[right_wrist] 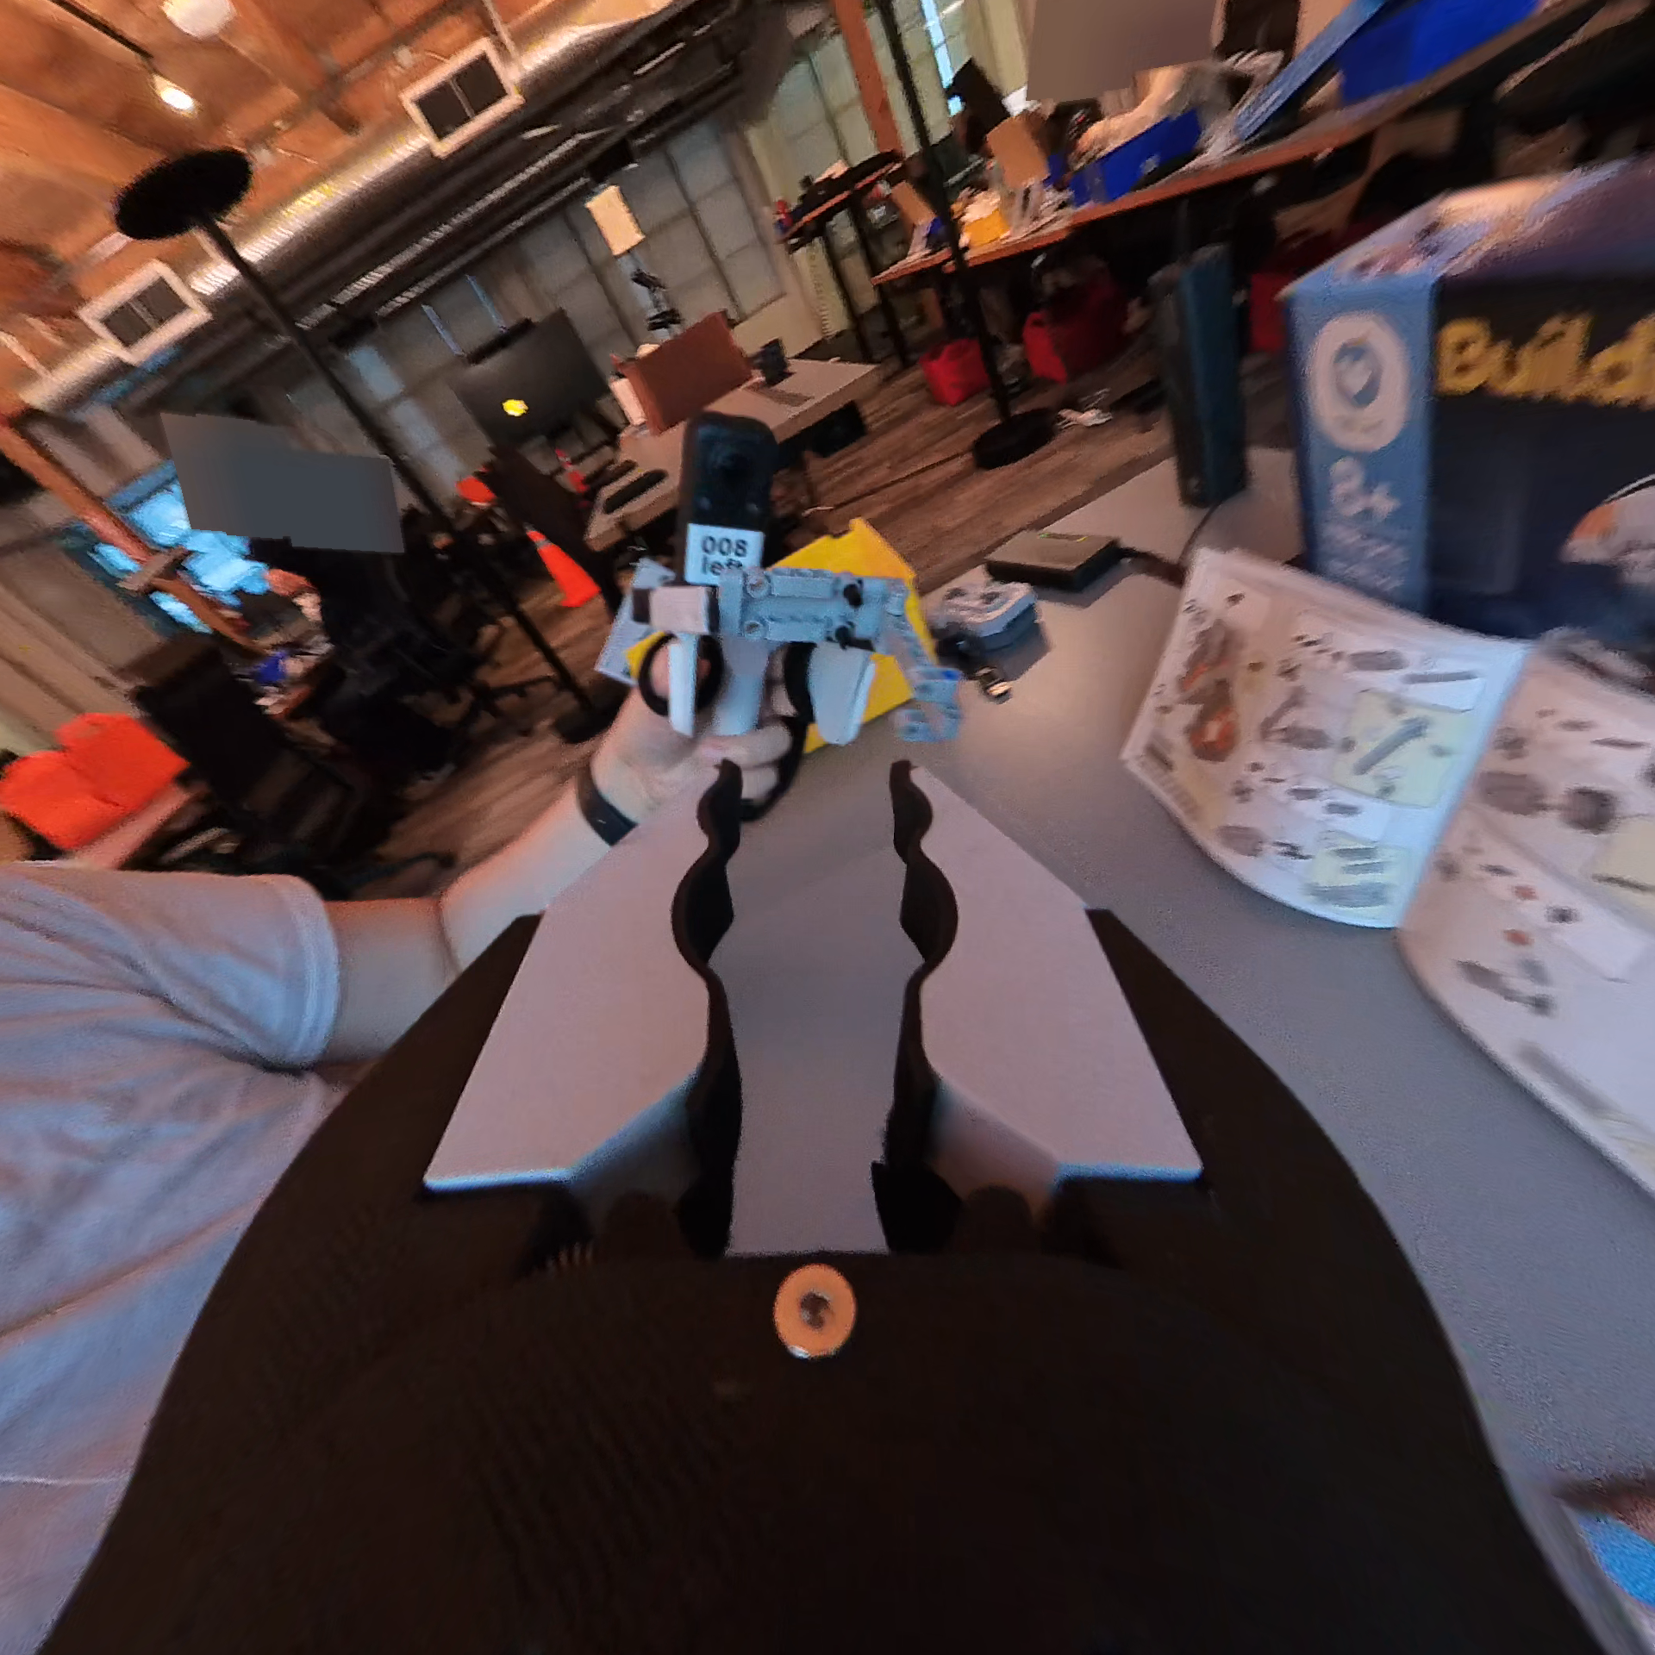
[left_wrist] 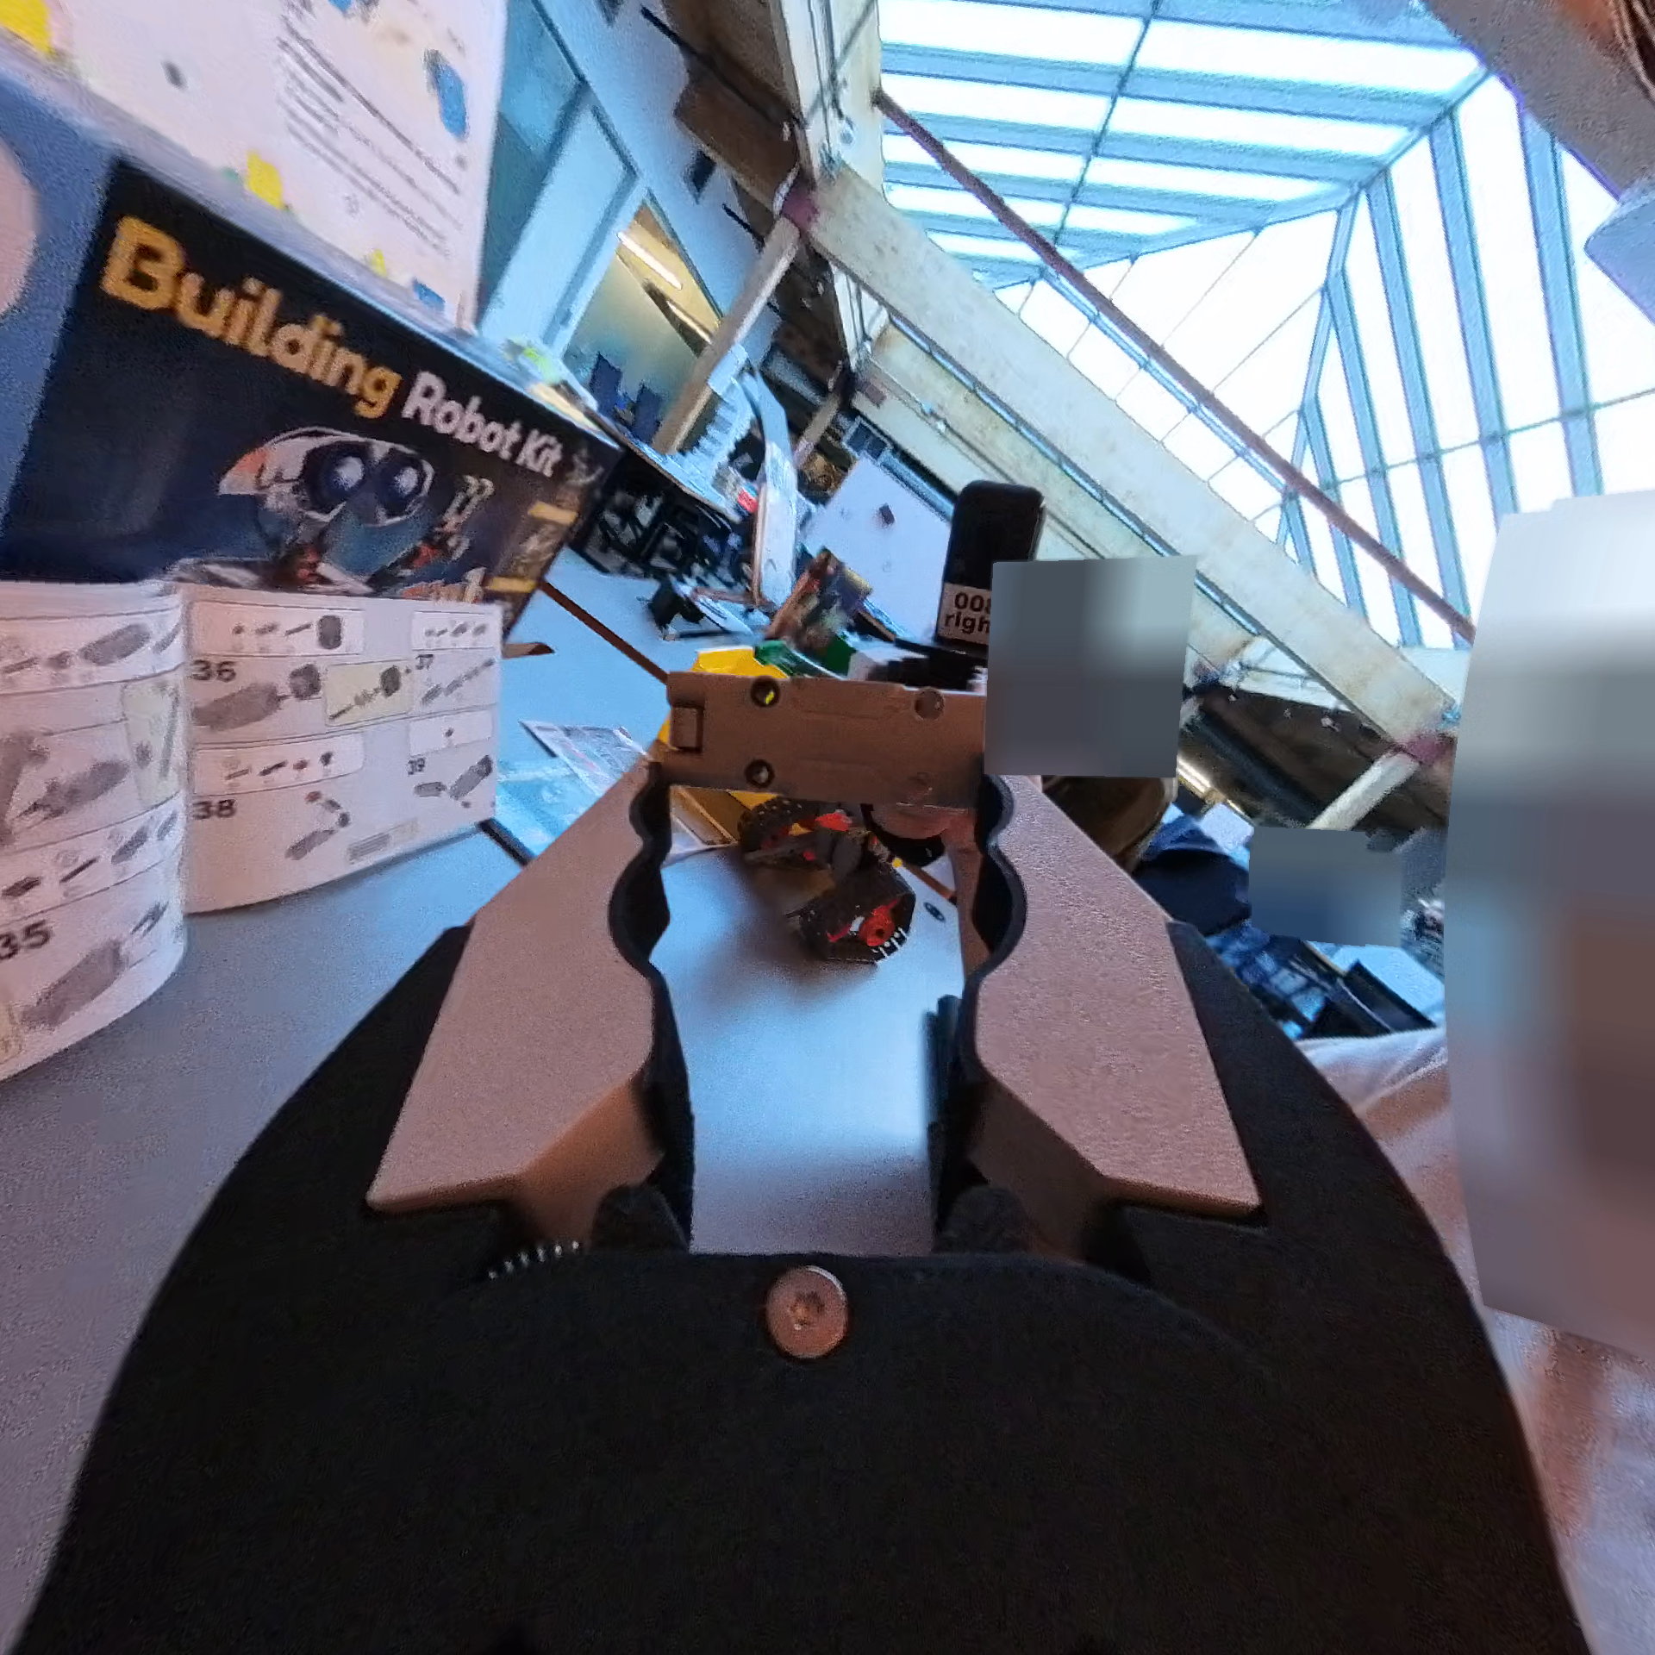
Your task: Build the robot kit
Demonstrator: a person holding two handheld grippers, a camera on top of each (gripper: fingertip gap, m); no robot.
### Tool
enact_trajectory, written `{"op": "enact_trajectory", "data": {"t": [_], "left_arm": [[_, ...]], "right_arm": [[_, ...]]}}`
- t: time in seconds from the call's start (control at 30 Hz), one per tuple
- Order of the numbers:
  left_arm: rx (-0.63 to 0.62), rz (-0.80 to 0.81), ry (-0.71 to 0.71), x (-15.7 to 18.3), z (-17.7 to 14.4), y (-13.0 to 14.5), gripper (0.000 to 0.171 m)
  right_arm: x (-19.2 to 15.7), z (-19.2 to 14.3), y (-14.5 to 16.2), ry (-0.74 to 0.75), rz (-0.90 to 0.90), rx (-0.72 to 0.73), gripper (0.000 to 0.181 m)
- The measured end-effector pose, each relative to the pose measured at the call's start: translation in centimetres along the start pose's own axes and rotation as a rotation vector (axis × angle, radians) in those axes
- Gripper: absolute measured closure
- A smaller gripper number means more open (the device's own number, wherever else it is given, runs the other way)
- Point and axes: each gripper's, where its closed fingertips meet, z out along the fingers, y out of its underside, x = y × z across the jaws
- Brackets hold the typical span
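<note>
1. The left gripper (left_wrist: pixel 819 788) is lifted above a grey table (left_wrist: pixel 269 1030). Its two fingers pinch a grey brick-built assembly (left_wrist: pixel 819 739) at their tips, one finger against each end, so the piece lies crosswise between them.
2. The right wrist view shows the same piece (right_wrist: pixel 806 609) from the far side: a pale grey beam studded with pins, with a shorter perforated arm hanging at a slant from its right end. The left gripper (right_wrist: pixel 770 690) grips it from below, held in a person's hand (right_wrist: pixel 681 752).
3. The right gripper (right_wrist: pixel 813 784) has its fingers spread apart with nothing between them. It points toward the held assembly and sits near it without touching.
4. On the table beyond the left gripper lies a small black and red tracked vehicle model (left_wrist: pixel 842 882), well apart from the held piece.
5. An open instruction booklet (left_wrist: pixel 224 761) stands curved on the table, to the left in the left wrist view and to the right (right_wrist: pixel 1325 743) in the right wrist view.
6. Behind the booklet stands a dark blue kit box (left_wrist: pixel 295 421) printed with a robot picture.
7. A yellow container (right_wrist: pixel 873 573) sits behind the held assembly; its contents cannot be made out.
</note>
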Motion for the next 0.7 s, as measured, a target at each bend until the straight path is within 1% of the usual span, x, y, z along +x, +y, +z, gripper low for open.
{"op": "enact_trajectory", "data": {"t": [0.1, 0.17, 0.27, 0.33, 0.37, 0.43, 0.53, 0.63, 0.7], "left_arm": [[0.080, 0.089, -0.031, 0.0, -0.9, 0.9, 0.105], [0.123, 0.145, -0.063, 0.0, -1.2, 1.2, 0.105], [0.228, 0.181, -0.128, -0.3, -1.8, 1.1, 0.104], [0.307, 0.206, -0.152, 0.0, -2.4, 0.9, 0.104], [0.330, 0.244, -0.178, 0.0, -2.5, 1.0, 0.104], [0.310, 0.398, -0.257, 0.2, -2.3, 1.5, 0.105], [0.250, 0.696, -0.394, 0.7, -1.7, 2.1, 0.104], [0.174, 0.935, -0.491, 1.2, -0.7, 3.3, 0.104], [0.120, 1.071, -0.512, 1.6, 0.2, 4.5, 0.104]], "right_arm": [[-0.4, 2.2, 0.8, -0.113, 0.150, 0.012, 0.148], [-1.0, 3.7, 1.9, -0.204, 0.236, -0.025, 0.148], [-1.1, 5.6, 3.6, -0.236, 0.274, -0.095, 0.152], [-1.4, 6.7, 4.3, -0.254, 0.300, -0.107, 0.150], [-1.5, 7.3, 4.3, -0.260, 0.323, -0.094, 0.148], [-1.6, 8.2, 3.9, -0.276, 0.363, -0.048, 0.136], [-1.7, 9.2, 3.4, -0.286, 0.415, 0.006, 0.124], [-2.6, 9.3, 2.6, -0.341, 0.445, 0.053, 0.122], [-2.7, 9.3, 2.1, -0.347, 0.442, 0.081, 0.122]]}}
